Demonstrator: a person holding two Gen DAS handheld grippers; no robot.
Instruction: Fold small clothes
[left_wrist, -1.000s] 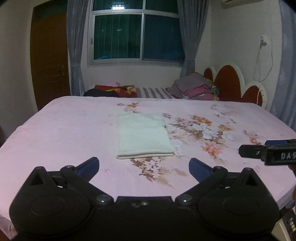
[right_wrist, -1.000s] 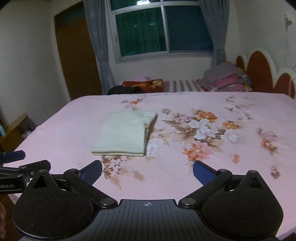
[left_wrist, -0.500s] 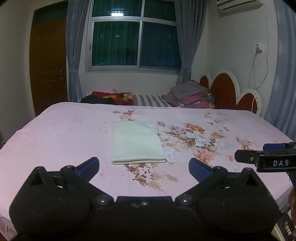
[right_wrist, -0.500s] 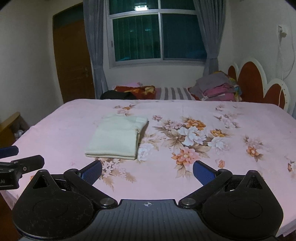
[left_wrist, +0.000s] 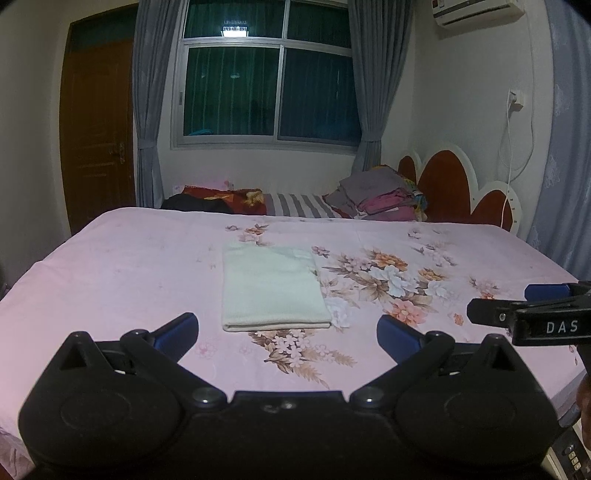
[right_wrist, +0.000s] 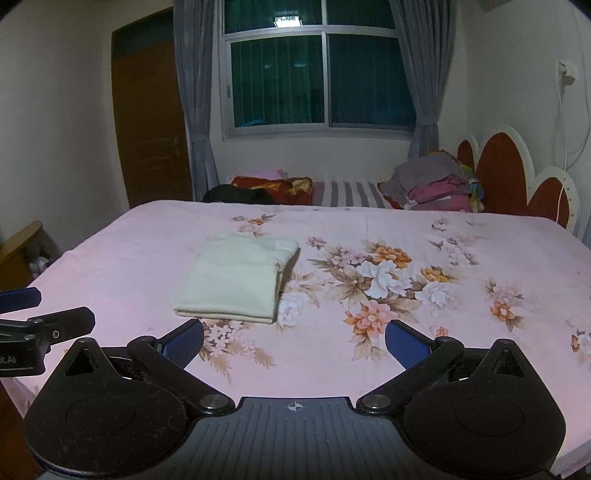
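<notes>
While the folded cream garment (left_wrist: 271, 290) lies flat on the pink floral bed (left_wrist: 110, 266), near its front edge, my 2 tongs hang level above that edge, apart from it. My left tongs (left_wrist: 287, 334) are spread wide and hold nothing; my right tongs (right_wrist: 293, 338) likewise.

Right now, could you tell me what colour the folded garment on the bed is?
The folded garment is plain pale cream, no pattern, clearest in the left wrist view.

The left gripper (left_wrist: 287, 334) is showing black plastic linkages, silver pivot screws and blue finger pads (left_wrist: 176, 329). The right gripper (right_wrist: 293, 341) is wearing white "DAS" lettering and a ribbed grey body.
</notes>
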